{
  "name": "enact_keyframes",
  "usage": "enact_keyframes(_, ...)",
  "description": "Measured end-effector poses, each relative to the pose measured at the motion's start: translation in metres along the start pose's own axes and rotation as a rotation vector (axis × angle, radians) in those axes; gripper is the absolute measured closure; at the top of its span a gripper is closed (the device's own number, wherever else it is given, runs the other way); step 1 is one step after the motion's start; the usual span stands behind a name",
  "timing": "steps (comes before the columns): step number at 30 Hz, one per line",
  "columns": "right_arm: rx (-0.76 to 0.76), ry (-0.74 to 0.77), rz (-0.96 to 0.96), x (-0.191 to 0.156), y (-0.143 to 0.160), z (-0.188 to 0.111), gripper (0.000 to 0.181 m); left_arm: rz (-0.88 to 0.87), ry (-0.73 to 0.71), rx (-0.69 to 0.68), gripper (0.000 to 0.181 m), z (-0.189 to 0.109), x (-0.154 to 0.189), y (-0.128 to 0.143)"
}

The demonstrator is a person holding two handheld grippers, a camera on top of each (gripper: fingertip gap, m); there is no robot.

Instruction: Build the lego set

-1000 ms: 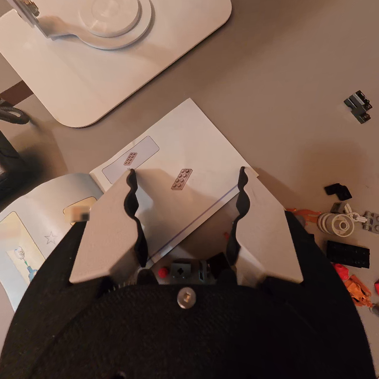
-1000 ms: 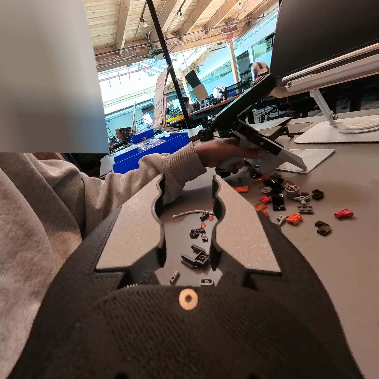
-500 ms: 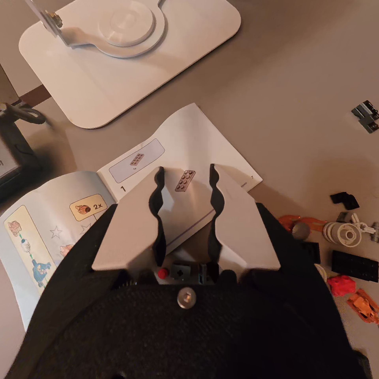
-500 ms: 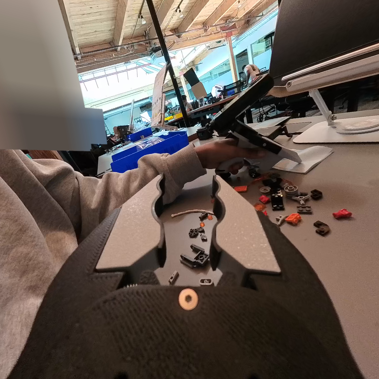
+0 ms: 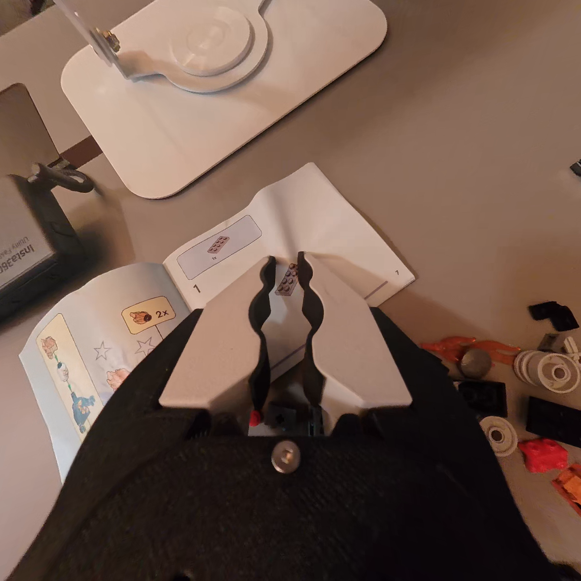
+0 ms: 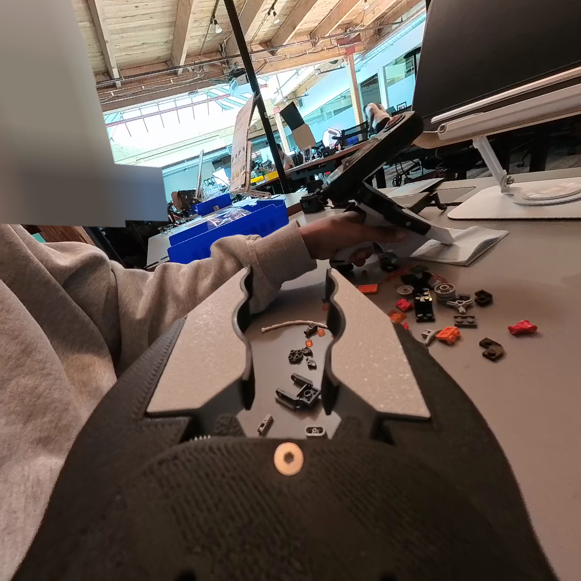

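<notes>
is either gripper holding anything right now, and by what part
Nothing is held. The left gripper hangs over the open white instruction booklet, jaws narrowly apart and empty; the right gripper is open above small loose pieces.

Left gripper point(image 5: 285, 256) squeezed its jaws way narrower and slid forward over the instruction booklet point(image 5: 317, 220), whose page buckled up

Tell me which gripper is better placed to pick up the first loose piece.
Right. The right gripper hangs open directly over small black pieces on the table, while the left gripper sits nearly closed over the instruction booklet.
</notes>
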State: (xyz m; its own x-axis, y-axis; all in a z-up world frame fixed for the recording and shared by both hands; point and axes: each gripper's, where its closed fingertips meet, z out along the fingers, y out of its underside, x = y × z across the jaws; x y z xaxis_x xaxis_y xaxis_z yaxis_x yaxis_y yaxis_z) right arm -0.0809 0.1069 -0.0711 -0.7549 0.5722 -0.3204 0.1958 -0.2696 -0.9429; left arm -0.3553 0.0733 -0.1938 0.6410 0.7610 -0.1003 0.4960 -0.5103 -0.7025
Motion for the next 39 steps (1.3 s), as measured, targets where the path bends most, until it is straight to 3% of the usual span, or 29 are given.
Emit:
enact_keyframes(7,-0.002,0.003,-0.002,0.001,0.0,0.0,0.137,-0.058,0.028,-0.001,0.179,0.0,-0.004,-0.001)
enact_keyframes(14,0.001,0.002,0.0,0.001,0.0,0.0,0.137,-0.089,0.054,0.013,0.178,-0.005,-0.011,-0.005)
enact_keyframes(20,0.004,0.0,0.004,0.001,0.0,0.0,0.137,-0.259,0.225,0.076,0.179,-0.021,-0.015,-0.018)
enact_keyframes(29,0.003,0.001,0.003,0.001,0.0,0.0,0.137,-0.563,0.631,0.136,0.179,-0.051,-0.031,-0.026)
enact_keyframes(39,0.0,0.002,0.001,0.001,0.0,0.001,0.137,-0.636,0.707,0.089,0.178,-0.069,-0.064,-0.008)
